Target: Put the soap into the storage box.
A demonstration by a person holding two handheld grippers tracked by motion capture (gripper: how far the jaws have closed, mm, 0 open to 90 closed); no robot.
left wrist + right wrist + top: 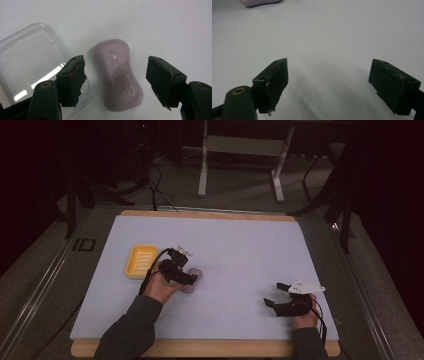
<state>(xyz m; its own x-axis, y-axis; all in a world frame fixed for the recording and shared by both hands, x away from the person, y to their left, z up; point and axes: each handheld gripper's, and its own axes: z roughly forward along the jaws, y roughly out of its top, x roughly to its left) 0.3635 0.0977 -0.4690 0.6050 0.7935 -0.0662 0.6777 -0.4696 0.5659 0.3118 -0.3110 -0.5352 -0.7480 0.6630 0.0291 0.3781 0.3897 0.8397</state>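
**Soap between our open left jaws**

Farthest left, beyond our left gripper (192, 279), sits the yellow soap dish (139, 260). In the left gripper view a clear plastic lid (30, 57) lies behind the left-hand jaw, and the pink soap bar (118, 75) rests flat on the white table sheet (240, 255) between the jaws, which stand wide apart and touch nothing. Well off to the right, our right gripper (276, 294) holds its jaws spread over bare sheet.
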